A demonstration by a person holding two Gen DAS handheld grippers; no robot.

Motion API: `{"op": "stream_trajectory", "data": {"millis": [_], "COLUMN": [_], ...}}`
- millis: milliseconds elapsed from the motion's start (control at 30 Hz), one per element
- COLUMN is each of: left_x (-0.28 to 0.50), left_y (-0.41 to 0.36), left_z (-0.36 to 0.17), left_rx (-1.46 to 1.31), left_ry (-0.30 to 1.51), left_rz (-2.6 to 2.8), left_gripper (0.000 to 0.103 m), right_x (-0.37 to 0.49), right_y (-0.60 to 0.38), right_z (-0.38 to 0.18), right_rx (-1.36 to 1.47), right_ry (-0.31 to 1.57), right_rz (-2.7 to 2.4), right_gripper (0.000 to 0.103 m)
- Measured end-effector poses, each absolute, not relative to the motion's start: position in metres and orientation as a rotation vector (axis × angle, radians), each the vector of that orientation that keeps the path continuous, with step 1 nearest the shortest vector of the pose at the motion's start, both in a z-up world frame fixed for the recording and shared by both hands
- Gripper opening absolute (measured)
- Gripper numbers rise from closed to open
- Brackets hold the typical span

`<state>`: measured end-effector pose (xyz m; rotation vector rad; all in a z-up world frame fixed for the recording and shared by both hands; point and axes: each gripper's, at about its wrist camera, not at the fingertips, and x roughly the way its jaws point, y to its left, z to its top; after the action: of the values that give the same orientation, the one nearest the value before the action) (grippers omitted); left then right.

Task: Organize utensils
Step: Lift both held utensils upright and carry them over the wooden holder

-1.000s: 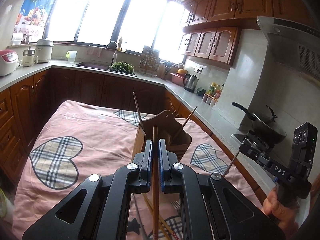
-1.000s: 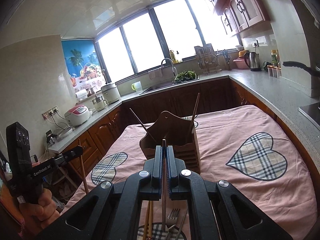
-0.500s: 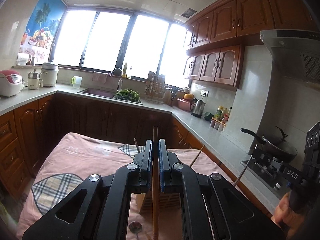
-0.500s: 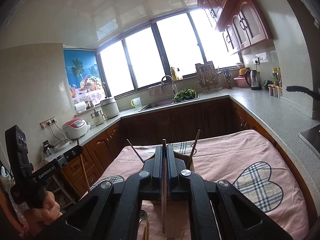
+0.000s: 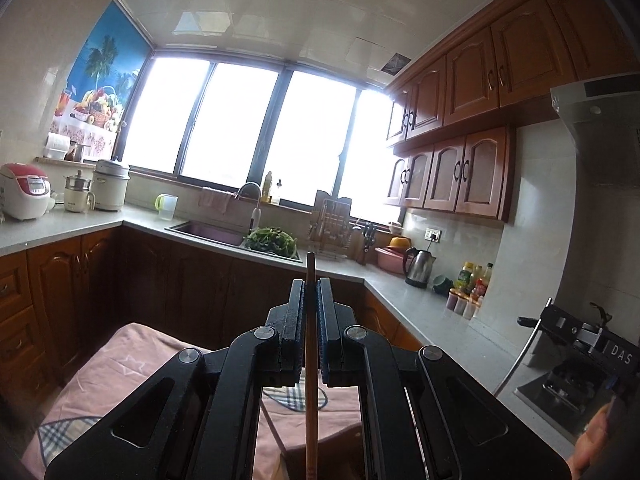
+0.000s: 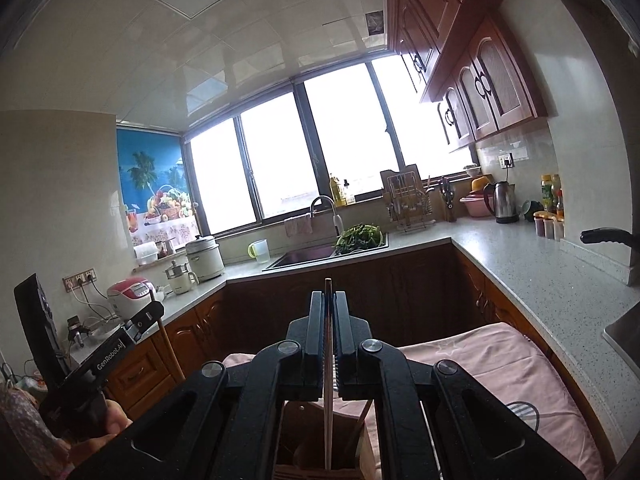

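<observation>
**Two Chopsticks Clamped Above the Pink Cloth**

Gripping a round, reddish-brown wooden chopstick point(image 5: 311, 380), the left gripper point(image 5: 311, 284) sits at the lower centre of its own view, blue-lined jaws clenched on the upright stick, whose blunt tip rises just above the jaw tops. The glossy black gripper linkage fills the bottom of the frame. Beneath lies a soft pink tablecloth point(image 5: 132, 356) with plaid heart patches.

In the right wrist view, the right gripper point(image 6: 329, 300) is likewise clenched, holding a thinner, paler chopstick point(image 6: 328, 420) that stands upright between ridged black pads. Its lower end hangs over a wooden utensil holder point(image 6: 304, 444) at the bottom centre, a boxy brown caddy with another stick leaning inside it.

The other gripper appears at the edge of each view: lower right for the left camera, lower left for the right, each with a hand's fingers around its handle. Behind, speckled grey countertop point(image 6: 540, 264) wraps a corner below arched, red-brown cabinet doors point(image 5: 472, 84).
</observation>
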<state>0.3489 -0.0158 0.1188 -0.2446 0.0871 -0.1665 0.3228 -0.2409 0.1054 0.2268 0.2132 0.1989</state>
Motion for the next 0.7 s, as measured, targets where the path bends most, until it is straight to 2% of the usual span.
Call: {"op": "stream_trajectory", "data": {"millis": [433,700], "left_x": [0.380,0.376], "left_y": [-0.037,-0.042], "left_z": [0.047,0.029], "left_rx": [-0.200,-0.171], "left_ry": [0.159,0.191], "left_rz": [-0.133,-0.135], "left_gripper": [0.005,0.005], "right_x": [0.367,0.370], "right_y": [-0.233,-0.237], "right_z": [0.026,-0.001], "right_rx": [0.215,0.246], "right_ry": [0.319,0.368], "right_rz": [0.194,0.185], "right_gripper": [0.003,0.004]}}
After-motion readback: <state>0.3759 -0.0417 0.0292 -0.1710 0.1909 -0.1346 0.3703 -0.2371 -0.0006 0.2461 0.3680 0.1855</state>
